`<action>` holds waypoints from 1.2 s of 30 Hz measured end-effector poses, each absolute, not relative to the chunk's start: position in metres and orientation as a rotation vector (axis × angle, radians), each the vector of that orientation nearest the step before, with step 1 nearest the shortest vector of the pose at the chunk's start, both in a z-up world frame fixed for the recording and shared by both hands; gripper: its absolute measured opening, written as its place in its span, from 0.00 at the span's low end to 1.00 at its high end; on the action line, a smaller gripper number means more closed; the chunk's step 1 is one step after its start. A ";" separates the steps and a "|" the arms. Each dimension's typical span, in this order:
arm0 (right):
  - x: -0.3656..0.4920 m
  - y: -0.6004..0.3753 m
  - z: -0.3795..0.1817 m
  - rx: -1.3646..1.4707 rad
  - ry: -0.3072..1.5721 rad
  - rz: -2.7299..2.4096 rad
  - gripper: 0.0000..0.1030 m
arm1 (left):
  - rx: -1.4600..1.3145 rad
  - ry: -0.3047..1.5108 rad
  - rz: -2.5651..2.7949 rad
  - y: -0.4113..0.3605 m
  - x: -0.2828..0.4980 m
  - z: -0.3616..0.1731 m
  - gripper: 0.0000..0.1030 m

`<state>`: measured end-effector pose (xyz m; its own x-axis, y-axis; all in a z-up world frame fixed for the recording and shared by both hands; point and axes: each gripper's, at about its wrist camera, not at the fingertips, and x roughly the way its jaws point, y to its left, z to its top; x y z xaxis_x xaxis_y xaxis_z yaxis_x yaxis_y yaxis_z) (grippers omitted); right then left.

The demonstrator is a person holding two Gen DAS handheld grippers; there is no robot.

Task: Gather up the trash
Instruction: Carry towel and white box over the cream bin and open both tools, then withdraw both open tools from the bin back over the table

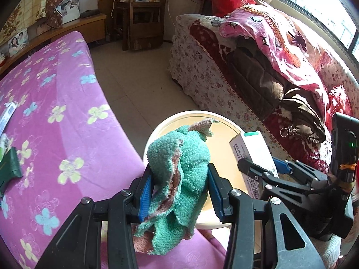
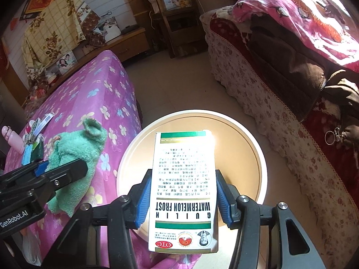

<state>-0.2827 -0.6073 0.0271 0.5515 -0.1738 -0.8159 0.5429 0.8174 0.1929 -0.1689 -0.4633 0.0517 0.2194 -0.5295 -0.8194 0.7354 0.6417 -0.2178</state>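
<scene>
A crumpled green terry cloth [image 1: 188,157] hangs between the blue pads of my left gripper [image 1: 180,179], which is shut on it. It hovers over the near left part of a round cream bin [image 1: 224,139] on the floor. My right gripper [image 2: 182,190] is shut on a white and green medicine box [image 2: 182,168], held over the open bin [image 2: 258,139]. In the left wrist view the right gripper [image 1: 264,170] and its box [image 1: 251,148] are close on the right. In the right wrist view the left gripper [image 2: 60,165] and the cloth [image 2: 76,143] are on the left.
A bed with a pink flowered cover [image 1: 56,112] lies to the left, with wrappers [image 2: 39,123] and a pink bottle [image 2: 13,139] on it. A sofa with blankets and a brown jacket [image 1: 258,83] runs along the right. Tiled floor [image 1: 134,71] leads to a wooden chair [image 1: 143,11].
</scene>
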 end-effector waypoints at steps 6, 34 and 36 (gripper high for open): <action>-0.280 -0.608 0.023 0.456 0.905 -0.448 0.53 | 0.210 1.035 -0.897 -0.471 -0.166 0.045 0.46; -0.275 -0.602 0.030 0.466 0.884 -0.461 0.64 | 0.167 0.995 -0.821 -0.432 -0.152 0.058 0.62; -0.272 -0.597 0.032 0.452 0.879 -0.453 0.64 | 0.170 0.985 -0.808 -0.425 -0.151 0.060 0.62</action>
